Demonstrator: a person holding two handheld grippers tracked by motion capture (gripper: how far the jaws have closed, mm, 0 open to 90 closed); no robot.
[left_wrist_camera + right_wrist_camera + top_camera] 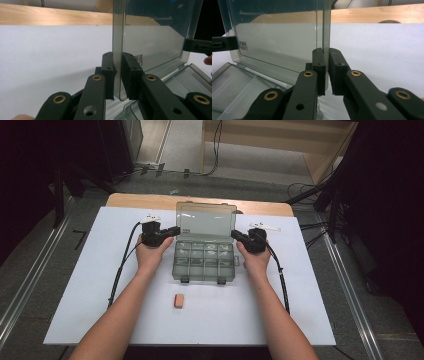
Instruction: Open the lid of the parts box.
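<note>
Left tool (pixel 118 75) clamps the upright lid's (pixel 206 221) left edge, right tool (pixel 327 72) its right edge. Box (pixel 204 262) lies between both tools; eraser (pixel 179 301), probably, sits nearer the person on the counter (pixel 90 285).

White sheet (pixel 100 285): covered most of the table, lying flat. Wooden tabletop (pixel 145 200): a light strip of it showed along the far edge beyond the sheet. Small orange-pink block (pixel 179 301): lay flat on the sheet near the front edge, on its own. Floor: grey, with metal rails (pixel 30 280) running along both sides of the table. Black cables (pixel 305 190): lay on the floor at the far right. Light wooden panel (pixel 280 140): stood beyond the table.
</note>
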